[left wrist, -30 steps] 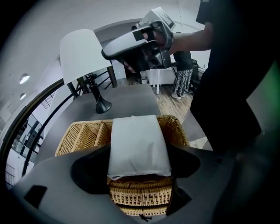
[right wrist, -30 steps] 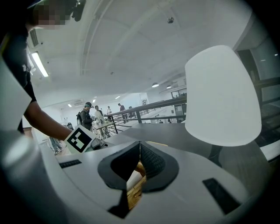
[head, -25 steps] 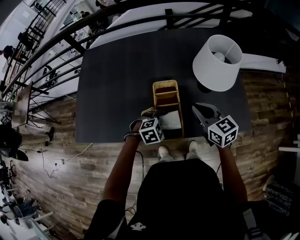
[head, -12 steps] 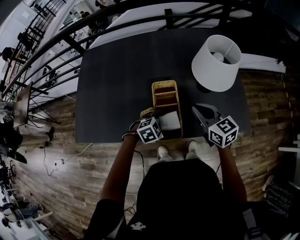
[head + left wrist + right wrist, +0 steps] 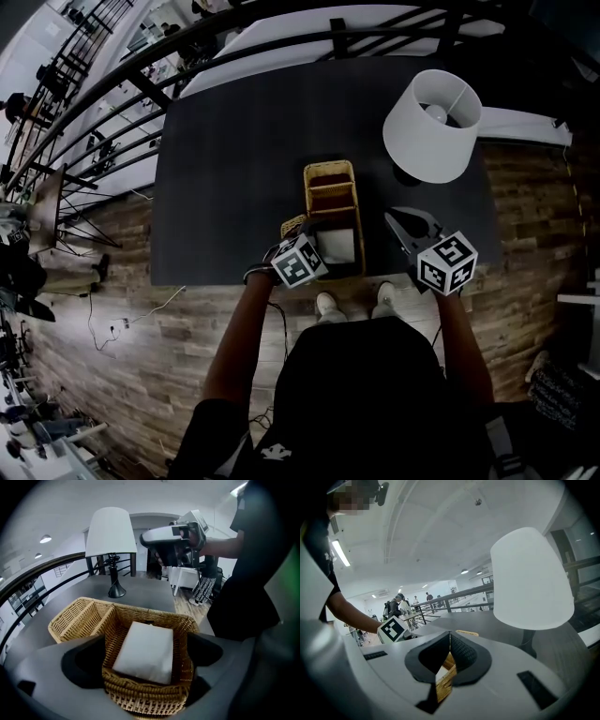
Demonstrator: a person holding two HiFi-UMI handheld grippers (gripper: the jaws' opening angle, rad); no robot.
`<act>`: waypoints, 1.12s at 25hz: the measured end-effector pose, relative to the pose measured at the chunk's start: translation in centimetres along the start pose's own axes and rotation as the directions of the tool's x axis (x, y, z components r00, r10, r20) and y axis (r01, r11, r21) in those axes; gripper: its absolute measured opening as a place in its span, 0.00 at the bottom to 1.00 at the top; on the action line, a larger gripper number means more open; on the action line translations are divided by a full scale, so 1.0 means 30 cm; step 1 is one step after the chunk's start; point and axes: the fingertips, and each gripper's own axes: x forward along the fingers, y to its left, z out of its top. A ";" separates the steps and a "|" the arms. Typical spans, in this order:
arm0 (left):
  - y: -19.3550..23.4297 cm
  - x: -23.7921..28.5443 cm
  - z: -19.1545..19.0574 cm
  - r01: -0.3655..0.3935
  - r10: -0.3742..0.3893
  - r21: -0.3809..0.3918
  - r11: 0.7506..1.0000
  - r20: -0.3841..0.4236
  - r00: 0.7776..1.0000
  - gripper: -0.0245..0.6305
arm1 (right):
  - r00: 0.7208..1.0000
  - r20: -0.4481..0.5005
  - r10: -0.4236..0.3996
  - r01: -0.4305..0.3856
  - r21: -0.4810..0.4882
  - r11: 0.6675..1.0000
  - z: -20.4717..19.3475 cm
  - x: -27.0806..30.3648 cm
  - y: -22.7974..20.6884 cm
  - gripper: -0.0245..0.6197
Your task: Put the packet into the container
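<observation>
Left gripper view: my left tongs (image 5: 145, 657), tilted steeply down, have just opened wide, straddling the container's (image 5: 79, 618) near compartment, where the packet (image 5: 143, 651) lies free. My right tongs (image 5: 449, 654) hover almost level, closed and empty. In the head view my left jaws are hard to make out.

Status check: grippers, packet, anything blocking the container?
Left gripper open, jaws just opened, straddling the packet without pressing. Right gripper shut, empty, off to the side. Packet flat in wicker container, nearest compartment. Lamp stands clear.
</observation>
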 end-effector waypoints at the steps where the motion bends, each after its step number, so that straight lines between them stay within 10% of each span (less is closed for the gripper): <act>1: 0.004 -0.003 -0.003 -0.006 0.005 -0.004 1.000 -0.008 1.000 0.87 | 1.000 0.000 0.001 -0.001 -0.002 1.000 0.000 -0.001 -0.001 0.05; 7: 0.033 -0.045 0.010 -0.045 0.047 -0.075 0.996 0.018 0.999 0.87 | 1.000 -0.003 0.007 -0.007 -0.012 1.000 0.005 0.001 -0.001 0.05; 13: 0.076 -0.169 0.093 -0.141 0.169 -0.179 0.974 0.148 0.975 0.56 | 0.999 -0.008 0.034 -0.034 -0.032 0.999 0.016 0.022 0.028 0.05; 28: 0.140 -0.473 0.270 -0.368 0.477 -0.330 0.869 0.361 0.801 0.11 | 0.995 0.016 0.101 -0.099 -0.087 0.991 0.093 0.052 0.105 0.05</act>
